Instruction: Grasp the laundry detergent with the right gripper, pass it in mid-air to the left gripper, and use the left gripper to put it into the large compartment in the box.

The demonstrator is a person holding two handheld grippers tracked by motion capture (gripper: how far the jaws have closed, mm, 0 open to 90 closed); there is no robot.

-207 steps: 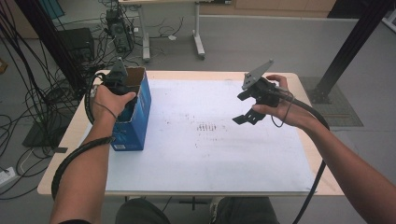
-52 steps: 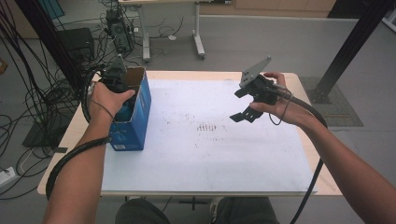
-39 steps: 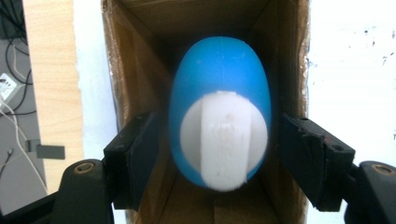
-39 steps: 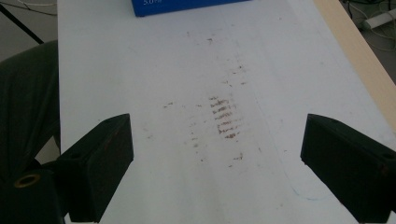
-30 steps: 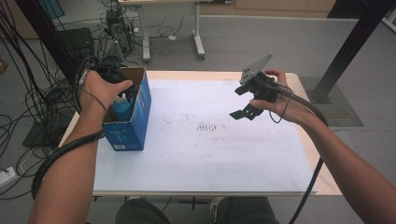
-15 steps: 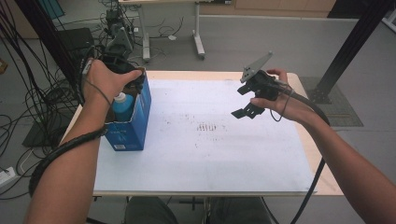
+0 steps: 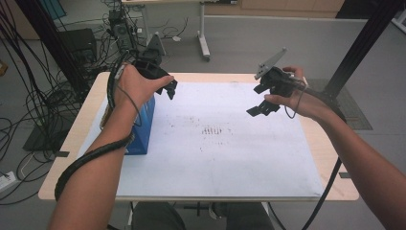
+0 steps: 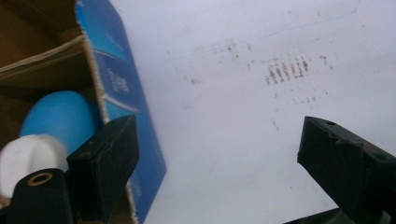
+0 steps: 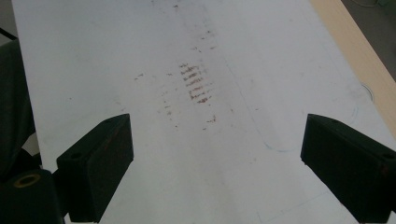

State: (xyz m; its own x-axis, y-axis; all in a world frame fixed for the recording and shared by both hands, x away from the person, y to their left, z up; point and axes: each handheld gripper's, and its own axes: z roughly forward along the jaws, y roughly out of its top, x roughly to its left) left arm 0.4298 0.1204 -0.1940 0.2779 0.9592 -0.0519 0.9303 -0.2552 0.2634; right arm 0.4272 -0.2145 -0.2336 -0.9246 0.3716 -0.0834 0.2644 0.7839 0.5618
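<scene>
A blue cardboard box (image 7: 143,128) stands open-topped at the table's left; my forearm covers much of it. In the left gripper view the box (image 8: 122,88) holds a blue bottle (image 8: 58,114) with a white cap (image 8: 28,156). My left gripper (image 7: 165,88) hovers over the box's far right corner and the white sheet (image 7: 220,163). Its jaws have just been opening and stand open (image 8: 219,163) with nothing between them. My right gripper (image 7: 261,109) hangs above the sheet's right half, open (image 9: 215,163) and empty.
Brown smudge marks (image 7: 213,130) dot the sheet's middle. The wooden table edge (image 7: 330,143) runs along the right. Cables and equipment (image 7: 43,110) lie on the floor at the left, another table's legs (image 7: 203,36) behind, a black post (image 7: 364,43) at the right.
My left hand has lifted off the bottle in the box and swung right toward the sheet, its jaws widening. The bottle stays in the box. The right hand drifted slightly.
</scene>
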